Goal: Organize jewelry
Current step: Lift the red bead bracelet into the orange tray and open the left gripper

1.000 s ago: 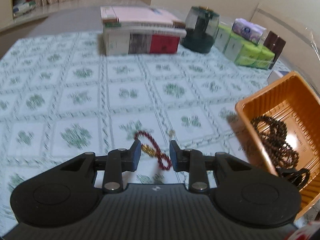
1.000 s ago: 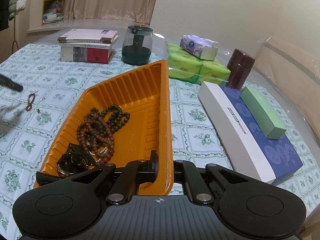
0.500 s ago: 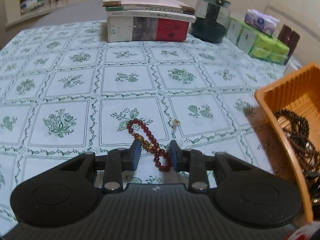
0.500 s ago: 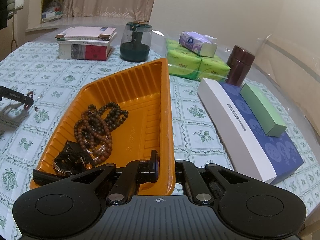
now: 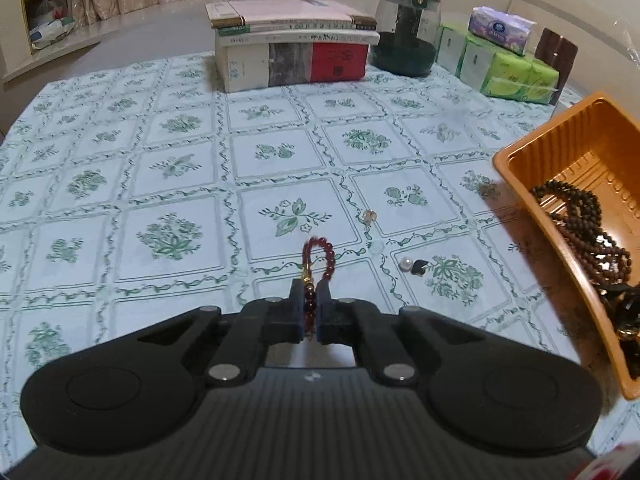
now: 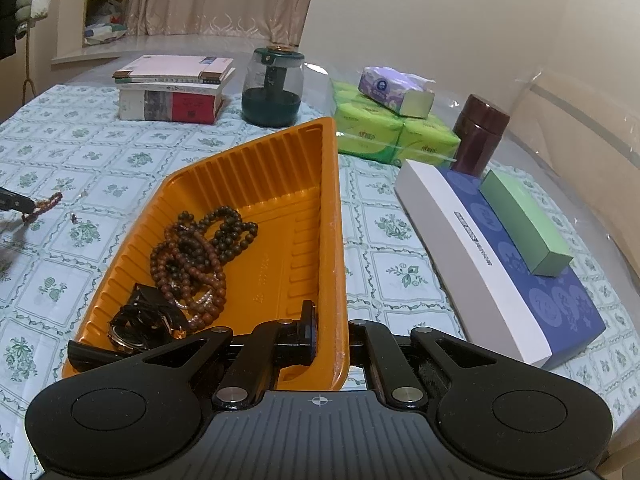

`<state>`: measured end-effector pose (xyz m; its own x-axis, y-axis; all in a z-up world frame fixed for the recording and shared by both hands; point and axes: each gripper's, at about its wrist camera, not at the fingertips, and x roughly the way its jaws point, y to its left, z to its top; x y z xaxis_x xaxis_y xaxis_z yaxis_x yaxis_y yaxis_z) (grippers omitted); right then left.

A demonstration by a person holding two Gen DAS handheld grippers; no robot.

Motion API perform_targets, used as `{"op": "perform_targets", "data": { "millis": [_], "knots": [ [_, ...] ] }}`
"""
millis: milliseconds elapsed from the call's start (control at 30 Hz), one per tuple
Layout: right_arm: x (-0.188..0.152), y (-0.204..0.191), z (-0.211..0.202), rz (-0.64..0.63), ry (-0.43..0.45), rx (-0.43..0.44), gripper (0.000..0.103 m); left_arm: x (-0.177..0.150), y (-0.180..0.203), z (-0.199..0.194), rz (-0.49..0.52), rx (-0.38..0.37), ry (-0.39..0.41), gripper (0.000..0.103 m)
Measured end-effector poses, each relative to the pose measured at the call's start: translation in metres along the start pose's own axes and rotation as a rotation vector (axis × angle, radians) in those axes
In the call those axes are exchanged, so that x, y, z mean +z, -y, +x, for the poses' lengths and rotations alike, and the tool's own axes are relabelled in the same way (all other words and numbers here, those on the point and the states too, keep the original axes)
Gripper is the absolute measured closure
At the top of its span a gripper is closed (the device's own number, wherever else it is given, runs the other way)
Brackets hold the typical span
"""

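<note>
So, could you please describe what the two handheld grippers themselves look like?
The left gripper and the right gripper match: matte black plastic, two round lobes, a ribbed centre plate, silver pivot screws and flat rectangular fingers. No cables or sleeves show.

Glossy red bead bracelet [image 5: 320,258]; shiny ribbed orange plastic tray [image 6: 276,184]; matt black plastic left gripper [image 5: 309,300]; smooth printed tablecloth [image 5: 160,184]; glass jar [image 5: 406,26].

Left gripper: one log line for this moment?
left gripper: shut on red bracelet | right gripper: shut on orange tray rim | small pieces: on cloth
</note>
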<state>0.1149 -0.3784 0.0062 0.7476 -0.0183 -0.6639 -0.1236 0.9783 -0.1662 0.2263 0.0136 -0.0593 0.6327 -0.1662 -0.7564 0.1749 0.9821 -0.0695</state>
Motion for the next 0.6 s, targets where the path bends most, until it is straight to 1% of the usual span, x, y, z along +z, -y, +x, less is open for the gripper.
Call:
{"op": "perform_targets", "data": {
  "millis": [333, 433, 600],
  "knots": [
    [0.004, -0.003, -0.002, -0.011, 0.003, -0.004, 0.098, 0.010, 0.007, -0.042, 0.047, -0.029, 0.043, 0.099],
    [0.004, -0.003, -0.002, -0.011, 0.003, -0.004, 0.098, 0.015, 0.013, -0.052, 0.064, -0.047, 0.060, 0.099],
    [0.004, -0.003, -0.002, -0.011, 0.003, -0.003, 0.098, 0.022, 0.030, -0.067, 0.096, -0.098, 0.077, 0.099]
  ]
}}
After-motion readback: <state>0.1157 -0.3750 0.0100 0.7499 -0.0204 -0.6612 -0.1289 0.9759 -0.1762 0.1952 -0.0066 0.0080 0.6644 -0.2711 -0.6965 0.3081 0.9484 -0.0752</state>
